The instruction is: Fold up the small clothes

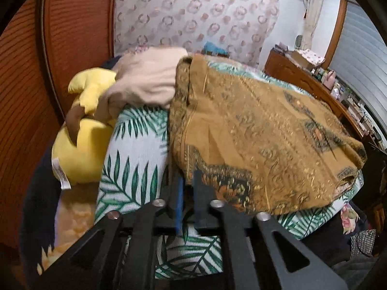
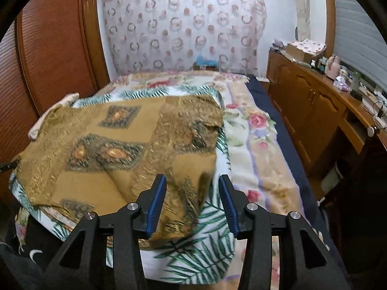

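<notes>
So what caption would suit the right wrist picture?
Open right gripper hovering over a folded brown patterned garment on a leaf-print cushion.

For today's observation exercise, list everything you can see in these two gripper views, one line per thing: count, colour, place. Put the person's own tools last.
Patterned garment: one, mustard brown with dark diamond motifs, lying on the leaf-print cloth.
Leaf-print cloth: one, white with green fronds, under the garment.
Floral blanket: one, cream with pink roses, covering the bed.
Beige cloth: one, pale beige, at the garment's far left edge.
Plush toy: one, yellow, left of the leaf-print cloth.
Curtain: one, white with pink rings, back wall.
Cabinet: one, brown wood, cluttered top, right side.
Wardrobe door: one, reddish brown, left.
Left gripper: black with blue pads, narrowly open at the garment's near edge.
Right gripper: black with blue pads, open over the garment's corner.
</notes>
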Motion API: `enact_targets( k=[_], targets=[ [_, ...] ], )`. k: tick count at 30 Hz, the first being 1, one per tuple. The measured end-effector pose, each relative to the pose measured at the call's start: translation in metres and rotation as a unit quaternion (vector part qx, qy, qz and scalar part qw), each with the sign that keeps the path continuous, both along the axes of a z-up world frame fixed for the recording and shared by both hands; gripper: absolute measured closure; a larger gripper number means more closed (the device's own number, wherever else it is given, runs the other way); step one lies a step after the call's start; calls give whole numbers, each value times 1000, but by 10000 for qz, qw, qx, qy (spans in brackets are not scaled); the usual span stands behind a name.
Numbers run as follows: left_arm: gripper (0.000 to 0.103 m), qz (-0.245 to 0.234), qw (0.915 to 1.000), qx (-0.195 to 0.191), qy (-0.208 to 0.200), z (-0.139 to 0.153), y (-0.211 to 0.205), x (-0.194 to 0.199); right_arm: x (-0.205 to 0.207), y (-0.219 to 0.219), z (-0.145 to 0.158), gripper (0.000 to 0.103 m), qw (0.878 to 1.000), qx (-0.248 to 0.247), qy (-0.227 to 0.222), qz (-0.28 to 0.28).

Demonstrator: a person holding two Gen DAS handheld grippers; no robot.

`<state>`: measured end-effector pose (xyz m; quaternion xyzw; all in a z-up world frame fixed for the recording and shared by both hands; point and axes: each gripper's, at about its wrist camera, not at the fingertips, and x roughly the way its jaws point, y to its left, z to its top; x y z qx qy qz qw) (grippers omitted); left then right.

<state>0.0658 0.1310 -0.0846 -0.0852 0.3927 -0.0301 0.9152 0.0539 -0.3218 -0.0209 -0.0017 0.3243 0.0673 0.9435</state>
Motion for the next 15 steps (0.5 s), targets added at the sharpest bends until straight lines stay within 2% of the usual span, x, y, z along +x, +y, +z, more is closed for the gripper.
enact_targets(
  k=[3, 5, 7, 15],
  targets=[
    [72, 36, 9999, 52, -131, 8, 1, 3, -5, 12, 1, 56, 9999, 11, -108, 98],
    [56, 51, 9998, -46, -209, 11, 3, 7, -5, 22, -1, 56, 9997, -28, -162, 172],
    [54, 54, 9997, -117, -188, 9, 3, 13, -6, 32, -3, 55, 9994, -13, -147, 300],
    [54, 190, 9992, 76, 347, -21, 0, 50, 3, 77, -24, 51, 9958, -16, 97, 906]
  ],
)
